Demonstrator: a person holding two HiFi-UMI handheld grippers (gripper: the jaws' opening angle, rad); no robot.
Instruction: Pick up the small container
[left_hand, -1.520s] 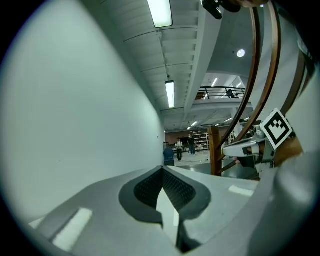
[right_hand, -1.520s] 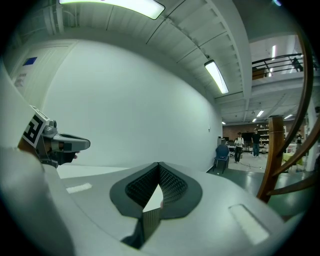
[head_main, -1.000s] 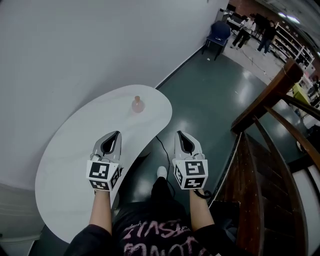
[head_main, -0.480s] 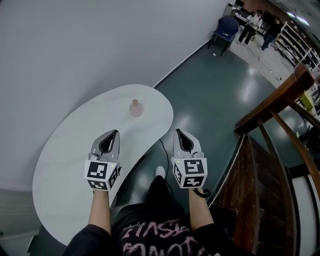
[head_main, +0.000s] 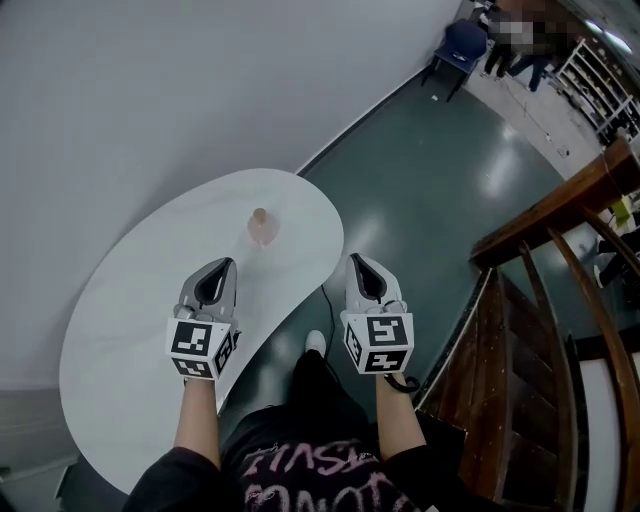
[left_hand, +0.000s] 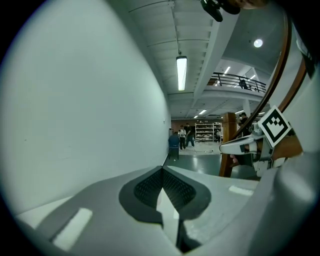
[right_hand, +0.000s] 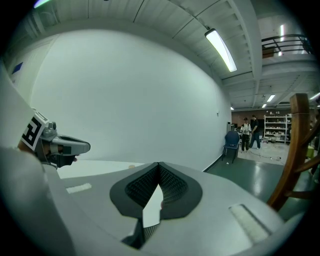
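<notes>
The small container (head_main: 259, 226), a pinkish little bottle with a tan cap, stands upright on the white curved table (head_main: 150, 300), toward its far end. My left gripper (head_main: 224, 262) hovers over the table's near edge, short of the container and a little to its left; its jaws are shut with nothing in them. My right gripper (head_main: 357, 258) is held over the dark floor just off the table's right edge, also shut and empty. The left gripper view (left_hand: 163, 170) and the right gripper view (right_hand: 159, 164) both show pads meeting at the tips.
A pale wall runs along the table's far side. To the right rises a wooden stair railing (head_main: 560, 205). A cable (head_main: 325, 300) trails on the green floor below the table edge. A blue chair (head_main: 463, 42) and people stand far off.
The head view has swung slightly, so the table and container sit lower and further left in the picture. Both grippers hold the same pose, still shut.
</notes>
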